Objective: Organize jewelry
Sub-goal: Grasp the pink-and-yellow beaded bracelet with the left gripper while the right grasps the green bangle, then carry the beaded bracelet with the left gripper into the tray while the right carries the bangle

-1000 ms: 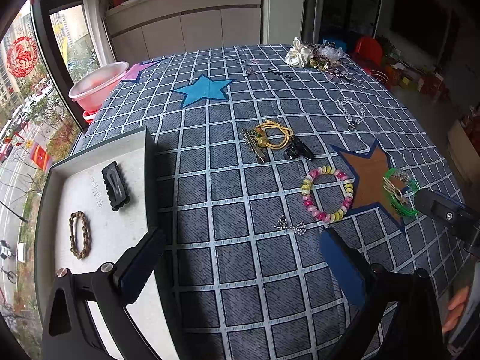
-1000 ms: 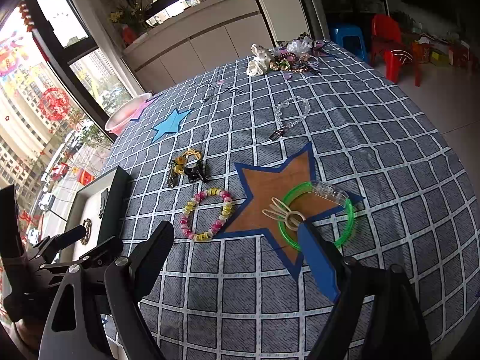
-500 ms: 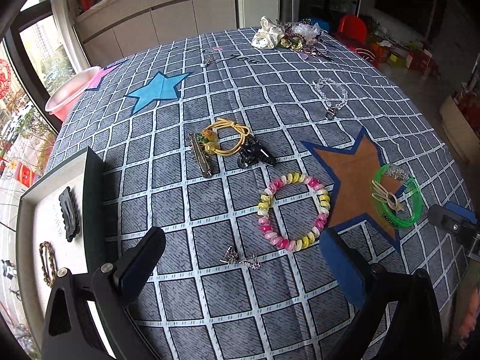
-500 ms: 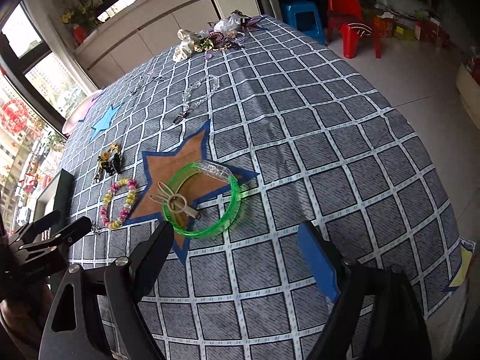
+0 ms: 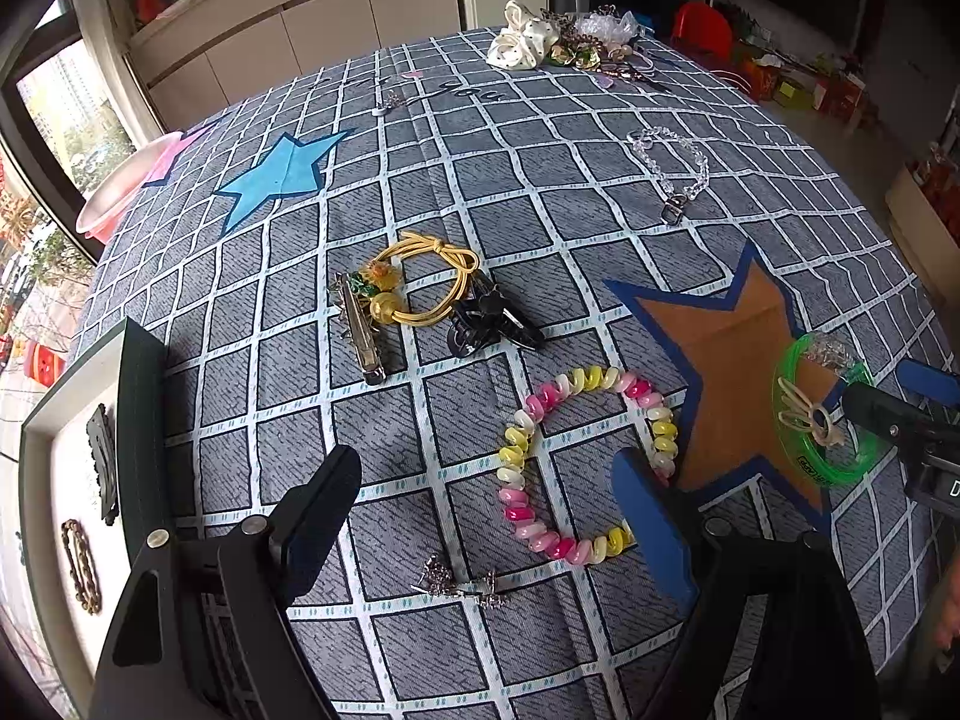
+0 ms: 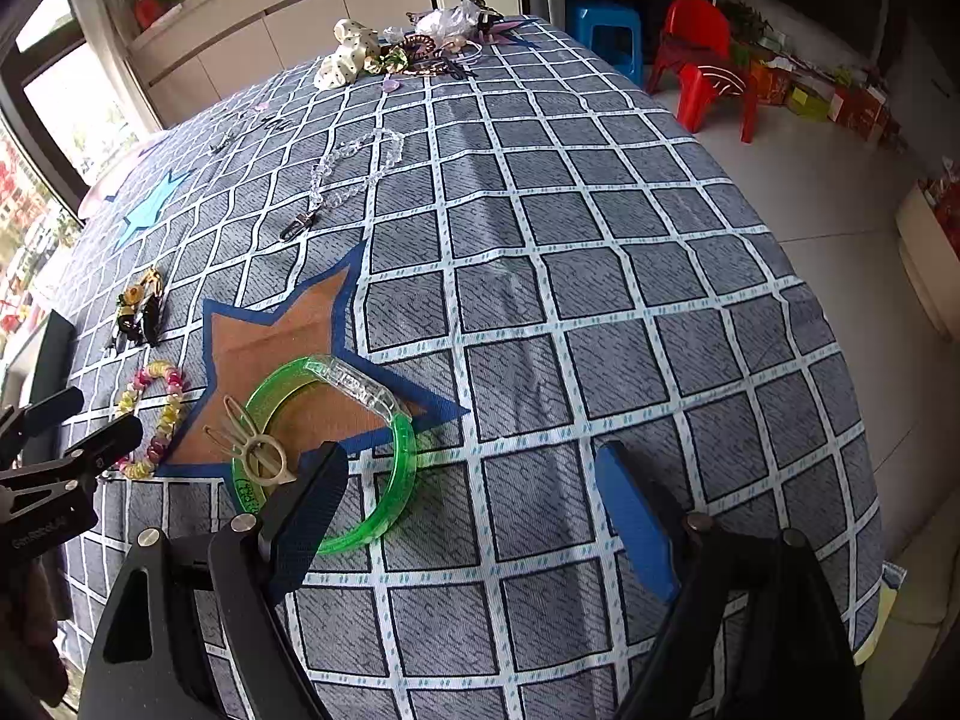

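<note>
My left gripper [image 5: 489, 498] is open and empty, hovering low over the pink, yellow and white spiral bracelet [image 5: 585, 459] on the checked cloth. A small silver earring piece [image 5: 459, 585] lies just below it. My right gripper [image 6: 471, 501] is open and empty; its left finger overlaps the near rim of the green bangle [image 6: 336, 450], which carries a beige hair clip [image 6: 252, 447]. The grey tray [image 5: 141, 420] at the left holds a black clip [image 5: 102, 450] and a bronze chain bracelet [image 5: 81, 564].
A yellow hair tie [image 5: 429, 285], a silver barrette [image 5: 363, 333] and a black claw clip [image 5: 489, 321] lie mid-table. A clear bead bracelet [image 5: 675, 165] lies further back. A pile of scrunchies [image 5: 558, 42] sits at the far edge. Red chairs [image 6: 705, 57] stand beyond the table.
My left gripper moved right from the tray toward the spiral bracelet. My right gripper moved right and closer to the green bangle. Both stayed open.
</note>
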